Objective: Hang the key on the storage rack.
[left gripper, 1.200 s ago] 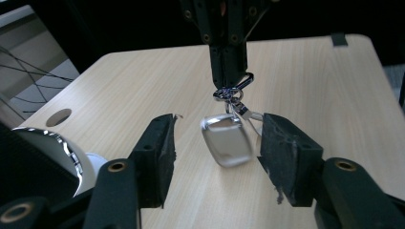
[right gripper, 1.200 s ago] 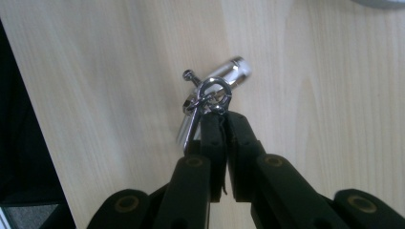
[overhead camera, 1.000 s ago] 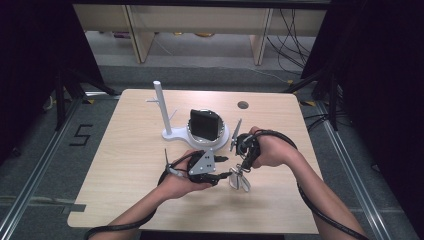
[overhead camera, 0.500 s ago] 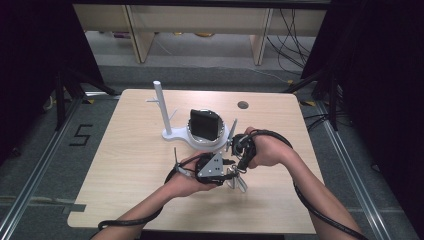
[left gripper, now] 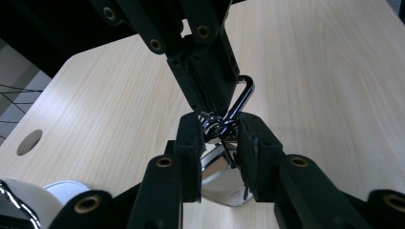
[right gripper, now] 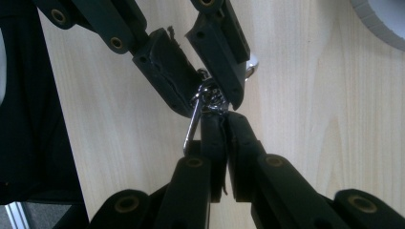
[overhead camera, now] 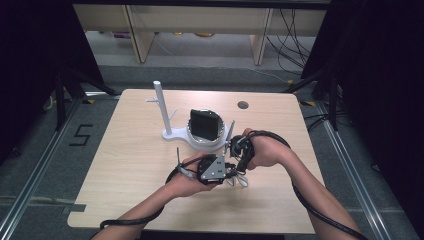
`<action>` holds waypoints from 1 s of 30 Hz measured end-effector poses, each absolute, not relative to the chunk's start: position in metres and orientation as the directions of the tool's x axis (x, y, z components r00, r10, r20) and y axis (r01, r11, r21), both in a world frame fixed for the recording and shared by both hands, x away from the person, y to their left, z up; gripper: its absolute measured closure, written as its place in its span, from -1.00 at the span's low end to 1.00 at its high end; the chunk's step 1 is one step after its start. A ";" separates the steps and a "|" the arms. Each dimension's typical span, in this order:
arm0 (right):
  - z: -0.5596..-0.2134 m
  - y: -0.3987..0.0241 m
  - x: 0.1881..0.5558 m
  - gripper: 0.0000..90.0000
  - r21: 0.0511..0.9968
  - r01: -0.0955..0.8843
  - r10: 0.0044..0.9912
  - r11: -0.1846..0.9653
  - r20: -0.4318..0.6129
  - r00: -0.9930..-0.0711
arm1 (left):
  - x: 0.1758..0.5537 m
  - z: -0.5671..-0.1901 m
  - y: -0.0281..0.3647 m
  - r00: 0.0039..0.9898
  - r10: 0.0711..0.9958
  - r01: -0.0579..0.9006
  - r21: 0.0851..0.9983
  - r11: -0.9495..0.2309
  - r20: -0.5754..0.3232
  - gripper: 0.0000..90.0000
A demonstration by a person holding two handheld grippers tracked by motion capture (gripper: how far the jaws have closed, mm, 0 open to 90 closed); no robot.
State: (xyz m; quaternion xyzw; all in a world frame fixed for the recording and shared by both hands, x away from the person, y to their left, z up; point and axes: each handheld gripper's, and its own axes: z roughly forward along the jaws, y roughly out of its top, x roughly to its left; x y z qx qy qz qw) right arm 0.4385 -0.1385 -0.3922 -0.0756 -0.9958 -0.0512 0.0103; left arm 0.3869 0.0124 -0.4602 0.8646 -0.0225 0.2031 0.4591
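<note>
Fingers point(left gripper: 188, 143) closing round keyring point(left gripper: 220, 125); grip contact unclear, keyring point(overhead camera: 239, 179) blurred.

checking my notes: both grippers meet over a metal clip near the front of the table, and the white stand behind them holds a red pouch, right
Not quite: the pouch on the white stand is black, not red, as the high view shows. The rest holds: the left gripper and right gripper meet over the metal clip near the front of the table.
</note>
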 end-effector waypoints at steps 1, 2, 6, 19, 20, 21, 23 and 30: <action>-0.393 -0.138 0.440 0.95 0.106 0.134 0.131 0.985 0.030 -0.991 | 0.385 -0.461 0.012 0.927 0.130 -0.216 0.785 -0.580 0.351 0.58; -0.393 -0.138 0.439 0.95 0.103 0.138 0.136 0.985 0.031 -0.990 | 0.384 -0.461 0.012 0.927 0.129 -0.217 0.784 -0.582 0.352 0.58; -0.394 -0.137 0.440 0.94 0.085 0.146 0.142 0.986 0.057 -0.988 | 0.385 -0.460 0.012 0.911 0.089 -0.276 0.755 -0.595 0.403 0.59; -0.391 -0.139 0.443 0.84 0.117 0.190 0.180 0.975 0.087 -0.980 | 0.383 -0.458 0.016 0.915 0.114 -0.249 0.763 -0.596 0.387 0.61; -0.391 -0.140 0.445 0.82 0.130 0.172 0.162 0.976 0.085 -0.983 | 0.383 -0.458 0.017 0.913 0.124 -0.247 0.767 -0.592 0.389 0.61; -0.390 -0.141 0.446 0.77 0.138 0.174 0.165 0.975 0.077 -0.983 | 0.384 -0.458 0.017 0.914 0.133 -0.242 0.779 -0.579 0.384 0.61; -0.387 -0.143 0.444 0.74 0.150 0.207 0.198 0.967 0.074 -0.977 | 0.384 -0.455 0.019 0.916 0.145 -0.233 0.789 -0.569 0.375 0.61; -0.380 -0.143 0.444 0.58 0.139 0.188 0.177 0.972 0.086 -0.980 | 0.381 -0.451 0.019 0.929 0.118 -0.233 0.803 -0.549 0.350 0.61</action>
